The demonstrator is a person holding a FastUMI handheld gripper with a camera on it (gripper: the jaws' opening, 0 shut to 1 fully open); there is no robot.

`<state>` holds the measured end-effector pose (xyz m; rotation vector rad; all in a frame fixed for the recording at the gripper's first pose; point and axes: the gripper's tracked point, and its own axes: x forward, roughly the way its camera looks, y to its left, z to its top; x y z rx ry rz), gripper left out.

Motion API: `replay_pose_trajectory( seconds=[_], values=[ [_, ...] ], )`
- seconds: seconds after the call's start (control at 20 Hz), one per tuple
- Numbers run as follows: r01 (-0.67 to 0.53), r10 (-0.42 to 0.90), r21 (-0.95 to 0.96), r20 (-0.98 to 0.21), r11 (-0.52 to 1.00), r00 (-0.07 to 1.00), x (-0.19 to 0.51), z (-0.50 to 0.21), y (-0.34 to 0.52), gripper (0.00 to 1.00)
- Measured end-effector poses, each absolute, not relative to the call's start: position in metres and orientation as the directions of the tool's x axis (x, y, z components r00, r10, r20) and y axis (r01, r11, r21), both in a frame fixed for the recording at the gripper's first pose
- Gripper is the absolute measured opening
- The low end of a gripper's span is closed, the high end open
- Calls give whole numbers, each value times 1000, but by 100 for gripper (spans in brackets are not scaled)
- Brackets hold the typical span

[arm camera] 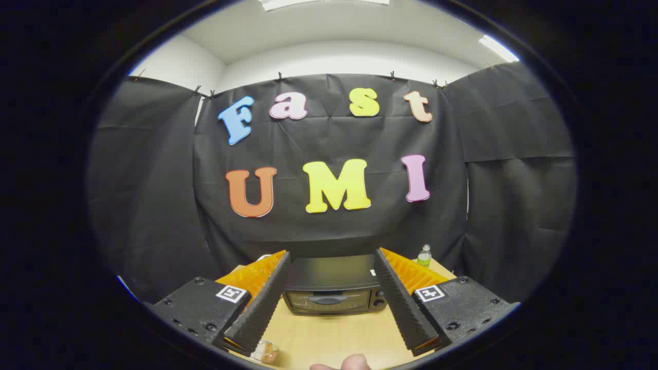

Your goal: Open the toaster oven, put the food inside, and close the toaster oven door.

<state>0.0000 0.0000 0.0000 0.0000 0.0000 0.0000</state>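
A: Looking ahead, the gripper (331, 264) is hanging over the table (334, 334) with its two fingers spread wide apart and nothing between them.

B: Where is the toaster oven (333, 285) sitting?

A: It is sitting on the table at the far side, in front of the black cloth wall, and we are seeing it through the gap between the fingers. Its door looks shut, and the handle (329, 299) is running across the front.

B: So what is the job right now?

A: I think the door is coming first, because nothing can go in while it is shut. The gripper is pointing a bit high, so it is needing to dip down and go forward until the fingers are on either side of the handle. Then it is a soft squeeze and a slow pull.

B: And the food?

A: A small clear cup (264, 352) is sitting on the table near one finger, with something pale inside. I cannot tell what it is. A green bottle (424, 255) is standing beside the oven, so I am keeping the fingers away from it.
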Motion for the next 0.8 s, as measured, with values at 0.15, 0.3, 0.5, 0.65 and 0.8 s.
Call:
replay_pose_trajectory(
  seconds=[0.15, 0.3, 0.5, 0.65, 0.8],
  values=[
    [-5, 5, -1, 1, 1000, 1000, 2, 0, 0, 100],
    [-10, 10, 2, 1, 1000, 1000, 2, 1, 0, 100],
    [-8, 8, 0, 2, 1000, 1000, 2, 0, -3, 100],
    [-6, 6, 0, -1, 1000, 1000, 2, -1, -6, 100],
    [-4, 4, 3, -5, 1000, 1000, 2, -2, -7, 100]
  ],
)
